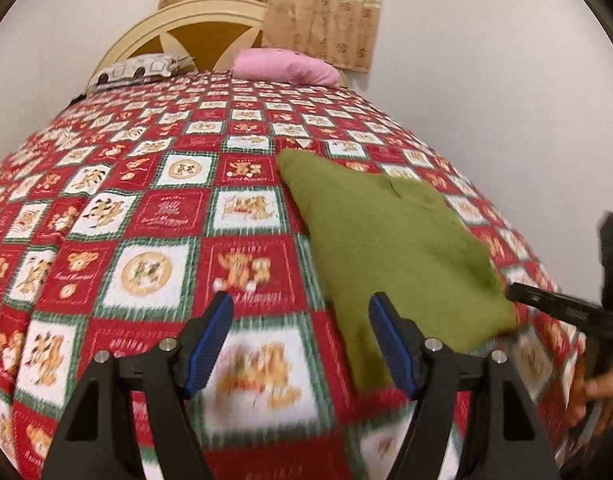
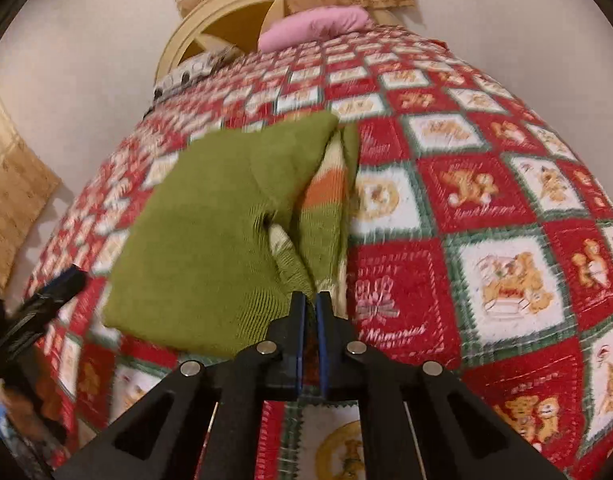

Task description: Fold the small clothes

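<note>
A green knitted garment (image 2: 210, 240) (orange and cream stripes inside) is pinched at its near corner by the closed right gripper (image 2: 310, 300), near the bedspread's (image 2: 466, 200) right edge; "Memories" is legible there. The left gripper (image 1: 300, 312) is held open, empty.

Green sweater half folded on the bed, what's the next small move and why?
Probably bring the open left gripper onto the green sweater near edge: its jaws are empty over the bedspread, while the right gripper is already shut at the sweater's near corner.
</note>
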Available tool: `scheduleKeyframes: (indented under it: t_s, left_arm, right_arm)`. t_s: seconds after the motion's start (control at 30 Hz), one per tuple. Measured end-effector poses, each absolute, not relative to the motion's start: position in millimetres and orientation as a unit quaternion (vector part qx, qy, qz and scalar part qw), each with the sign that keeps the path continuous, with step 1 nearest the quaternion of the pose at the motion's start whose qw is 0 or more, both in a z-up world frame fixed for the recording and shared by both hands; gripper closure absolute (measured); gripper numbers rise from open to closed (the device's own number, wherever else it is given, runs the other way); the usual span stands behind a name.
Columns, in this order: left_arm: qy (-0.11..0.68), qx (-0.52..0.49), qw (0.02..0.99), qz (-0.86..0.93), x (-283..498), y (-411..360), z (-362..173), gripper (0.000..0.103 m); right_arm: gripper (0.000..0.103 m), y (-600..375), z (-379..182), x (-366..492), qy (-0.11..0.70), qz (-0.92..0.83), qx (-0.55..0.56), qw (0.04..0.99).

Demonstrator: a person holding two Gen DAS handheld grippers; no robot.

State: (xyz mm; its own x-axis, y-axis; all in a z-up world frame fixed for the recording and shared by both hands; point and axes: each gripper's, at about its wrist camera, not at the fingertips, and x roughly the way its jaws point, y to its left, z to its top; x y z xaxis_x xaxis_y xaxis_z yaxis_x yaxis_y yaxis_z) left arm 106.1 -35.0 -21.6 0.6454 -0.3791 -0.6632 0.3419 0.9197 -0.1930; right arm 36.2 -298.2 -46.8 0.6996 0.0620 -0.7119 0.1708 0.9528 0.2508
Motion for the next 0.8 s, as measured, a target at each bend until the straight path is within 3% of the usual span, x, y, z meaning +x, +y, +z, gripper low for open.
scheduleKeyframes:
  t_s: [0.17, 0.37, 0.53, 0.67, 0.7, 0.73, 0.77, 0.8]
  left_arm:
    - [0.387, -0.057, 0.898, -0.199, 148, -63, -21, 0.03]
    - [0.415, -0.021, 0.892, -0.178, 173, -104, -45, 0.031]
    - [0.409, -0.017, 0.897, -0.168, 171, -106, -56, 0.021]
    - [0.413, -0.007, 0.893, -0.177, 174, -107, -49, 0.022]
    - [0.412, -0.001, 0.892, -0.185, 174, -106, -44, 0.022]
    - [0.406, 0.004, 0.893, -0.195, 175, -104, -38, 0.022]
    - [0.401, 0.003, 0.894, -0.2, 179, -104, -35, 0.022]
    - [0.396, -0.002, 0.895, -0.207, 182, -100, -30, 0.022]
  right_arm:
    - [0.096, -276, -20, 68, 0.351, -0.033, 0.1, 0.93]
    - [0.096, -253, -56, 122, 0.402, -0.021, 0.04, 0.915]
    - [0.096, -274, -74, 124, 0.403, -0.006, 0.086, 0.911]
    - [0.093, -280, -61, 119, 0.396, 0.013, 0.107, 0.912]
    - [0.085, -287, -54, 114, 0.382, 0.015, 0.124, 0.916]
    - [0.06, -295, -49, 110, 0.366, 0.011, 0.139, 0.92]
    - [0.042, -304, -44, 104, 0.348, 0.006, 0.155, 0.924]
    - [0.008, -318, -39, 99, 0.326, -0.002, 0.177, 0.929]
